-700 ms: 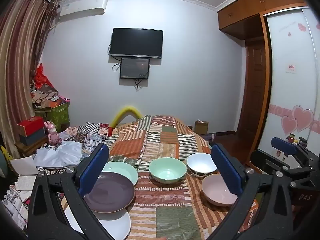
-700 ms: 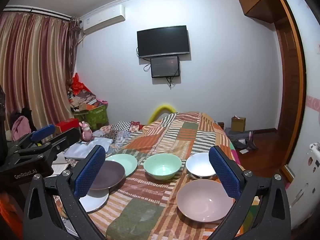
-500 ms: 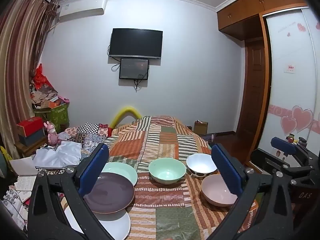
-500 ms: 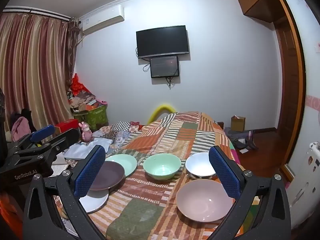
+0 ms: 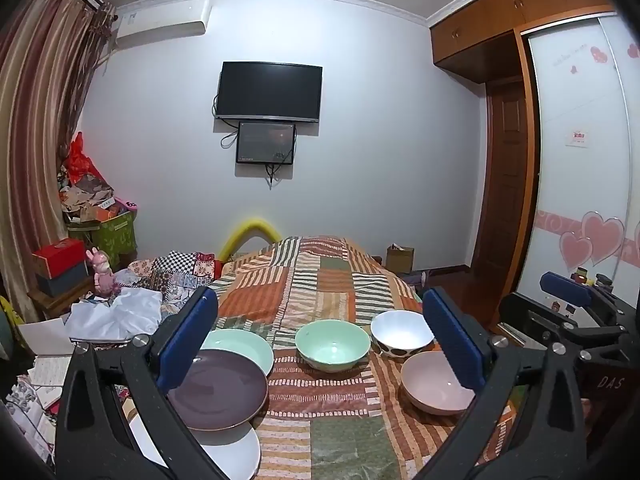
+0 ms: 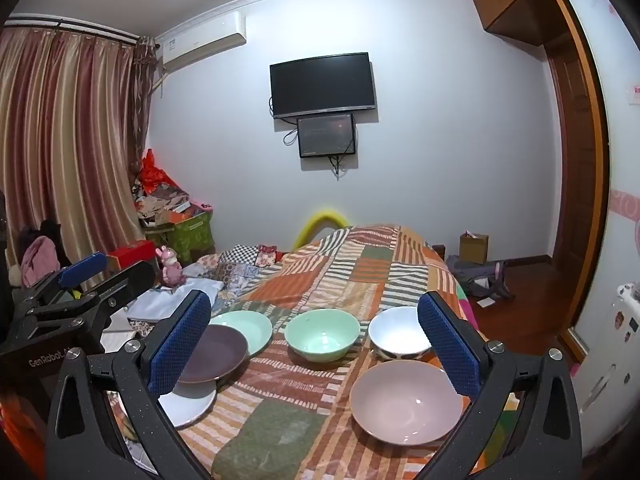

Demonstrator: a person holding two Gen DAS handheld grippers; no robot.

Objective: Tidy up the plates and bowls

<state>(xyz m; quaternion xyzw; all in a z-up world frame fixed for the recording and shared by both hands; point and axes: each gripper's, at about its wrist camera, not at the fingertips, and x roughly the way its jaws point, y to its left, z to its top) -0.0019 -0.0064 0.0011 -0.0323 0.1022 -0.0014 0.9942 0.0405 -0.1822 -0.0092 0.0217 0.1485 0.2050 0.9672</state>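
on your left, the white plate [image 5: 234,454], purple plate [image 5: 218,390] and green plate [image 5: 240,346] overlap; green bowl [image 5: 333,345], spotted bowl [image 5: 401,332] and pink bowl [image 5: 434,384] sit rightward on the quilt [image 5: 320,288]. your left gripper [image 5: 320,344] and right gripper [image 6: 316,344] are spread wide, grasping nothing.

On a patchwork bed [image 5: 320,280], three plates overlap by the left edge: green plate [image 5: 244,346], purple plate [image 5: 218,394], white plate [image 5: 230,452]. A green bowl [image 5: 332,344], white bowl [image 5: 400,332] and pink bowl [image 5: 430,382] sit rightward. The left gripper [image 5: 320,354] hovers wide open, empty.
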